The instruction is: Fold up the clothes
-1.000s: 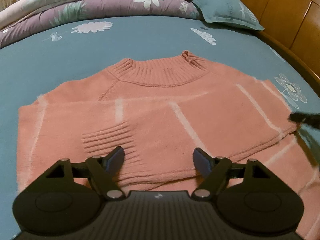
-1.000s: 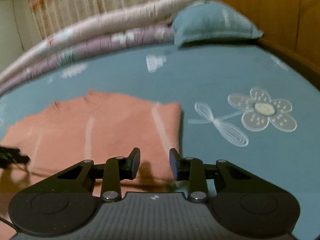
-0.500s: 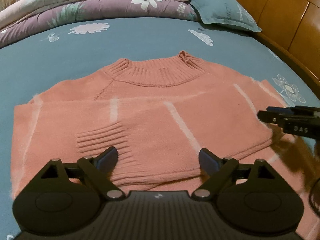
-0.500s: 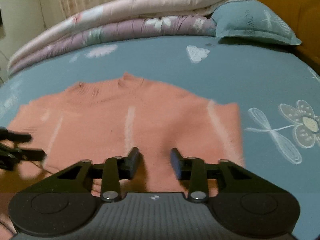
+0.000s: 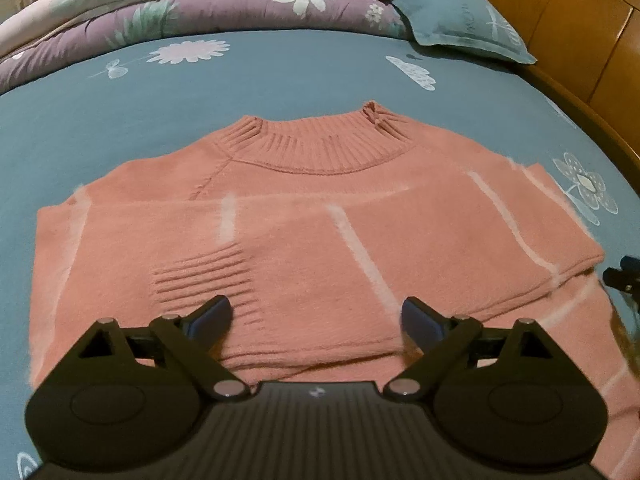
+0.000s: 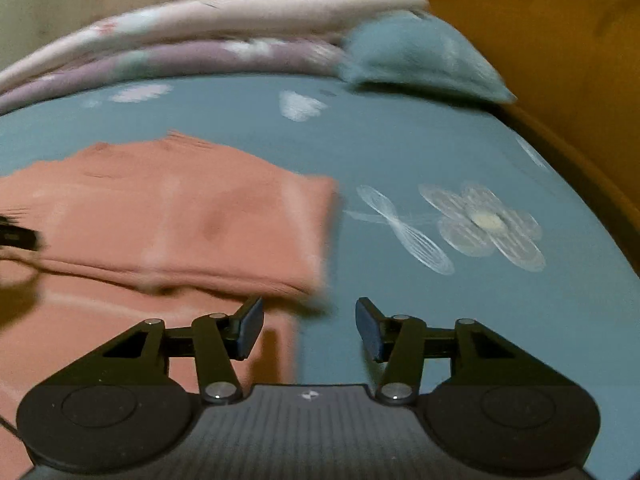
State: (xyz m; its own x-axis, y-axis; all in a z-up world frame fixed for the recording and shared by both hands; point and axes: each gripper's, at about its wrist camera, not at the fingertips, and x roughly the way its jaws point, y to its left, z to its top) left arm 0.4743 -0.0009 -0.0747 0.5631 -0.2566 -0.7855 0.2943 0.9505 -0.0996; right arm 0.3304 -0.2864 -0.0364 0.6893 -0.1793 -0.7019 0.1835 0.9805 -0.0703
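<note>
Both hand-held grippers, left point(image 5: 316, 320) and right point(image 6: 309, 328), are opening, holding nothing; sweater point(image 5: 312, 240) on bed point(image 5: 280, 80) looking soft, floppy, best pinched at hem corners.

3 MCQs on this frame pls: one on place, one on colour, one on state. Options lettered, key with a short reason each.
1. Where does the sweater lie?
A. on the blue bedsheet
B. on top of the pillow
C. on a wooden floor

2. What colour is the sweater?
A. navy
B. salmon pink with pale stripes
C. plain white

3. What is between the fingers of the left gripper?
A. a pinched sleeve cuff, lifted
B. a pillow corner
C. nothing gripped; the fingers stand wide apart over the flat knit

Key: 1 A, the sheet shows around its collar and sides. 2 B, pink knit with light lines across it. 3 C, the jaws are opening and no fabric is clamped between the pads.
</note>
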